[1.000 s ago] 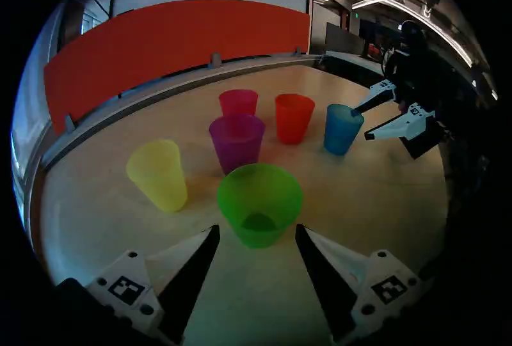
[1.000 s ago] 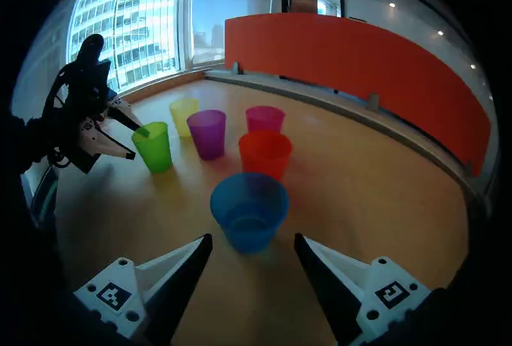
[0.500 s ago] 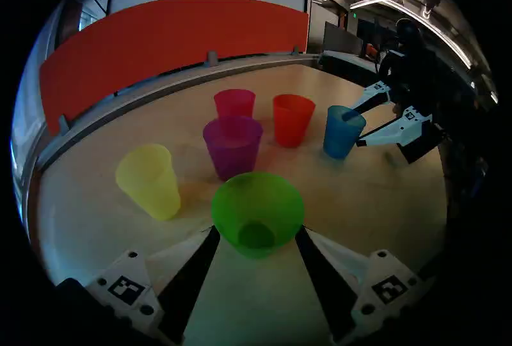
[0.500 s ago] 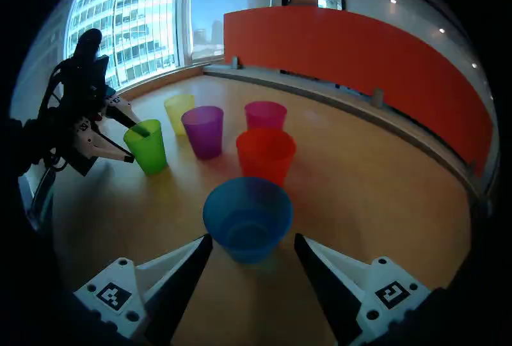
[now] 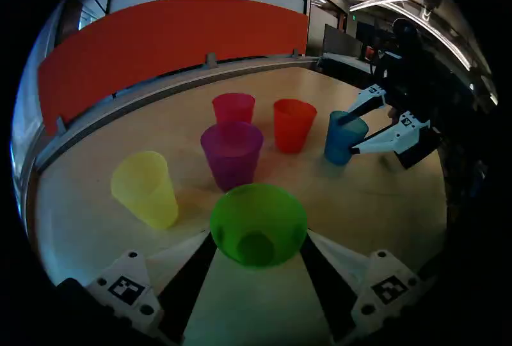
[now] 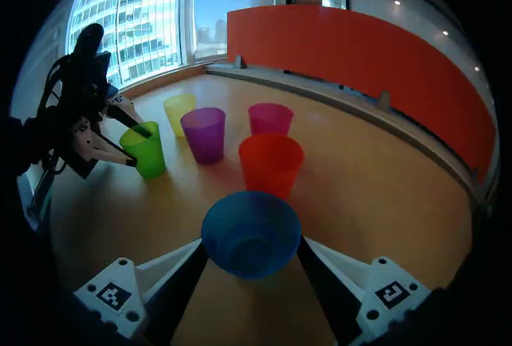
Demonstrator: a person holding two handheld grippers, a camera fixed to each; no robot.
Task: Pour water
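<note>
A green cup stands on the wooden table between the fingers of my left gripper, whose jaws are spread to either side of its wall. In the right gripper view that same left gripper straddles the green cup. A blue cup sits between the spread fingers of my right gripper. Across the table in the left gripper view, the right gripper straddles the blue cup. Both cups stand upright.
A purple cup, a magenta cup, an orange-red cup and a yellow cup stand grouped between the two grippers. A red panel runs along the table's far edge. Tall windows lie beyond.
Both grippers have moved forward, so the green cup and the blue cup now sit deep between their fingers. The cups have stayed in place and the finger spacing looks unchanged.
</note>
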